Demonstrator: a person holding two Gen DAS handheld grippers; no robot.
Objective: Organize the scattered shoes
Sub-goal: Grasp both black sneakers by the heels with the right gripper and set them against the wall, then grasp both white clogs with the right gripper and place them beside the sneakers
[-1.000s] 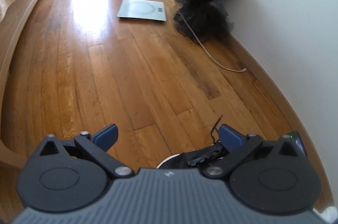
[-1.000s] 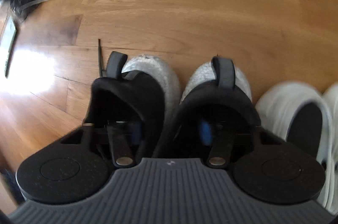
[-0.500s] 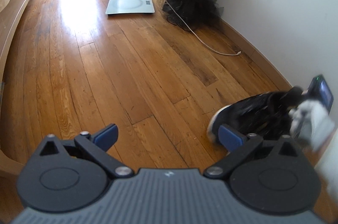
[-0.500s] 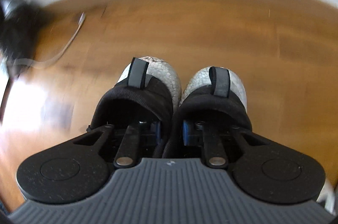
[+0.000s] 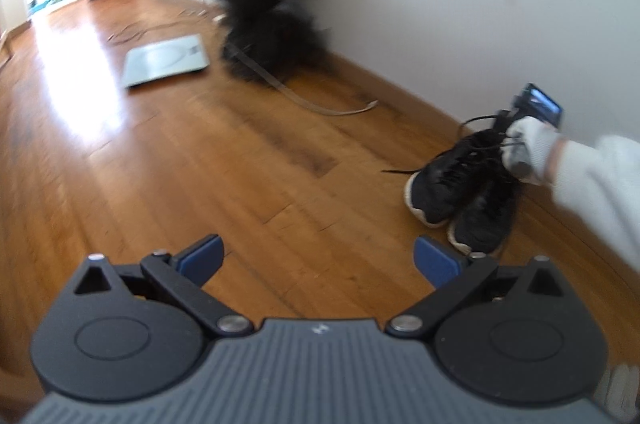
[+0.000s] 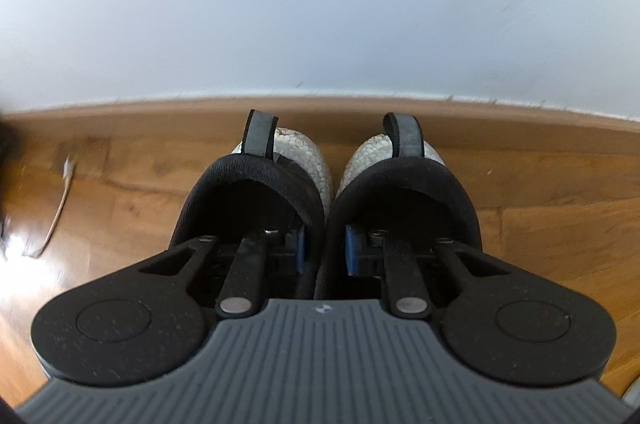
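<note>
A: Honestly, risky grip. Right tool [image 6: 322,250] pinched shut on the inner collars of both black sneakers [image 6: 326,183], heels toward the wall [image 6: 320,3], apparently just above the floor [image 6: 560,224].

B: Yep, could slip loose, land crooked. Left tool [image 5: 318,258] wide open, holding nothing.

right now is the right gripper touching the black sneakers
Touching. The right wrist view shows the right gripper with both blue pads pinching the black sneakers by their adjoining collars.
</note>
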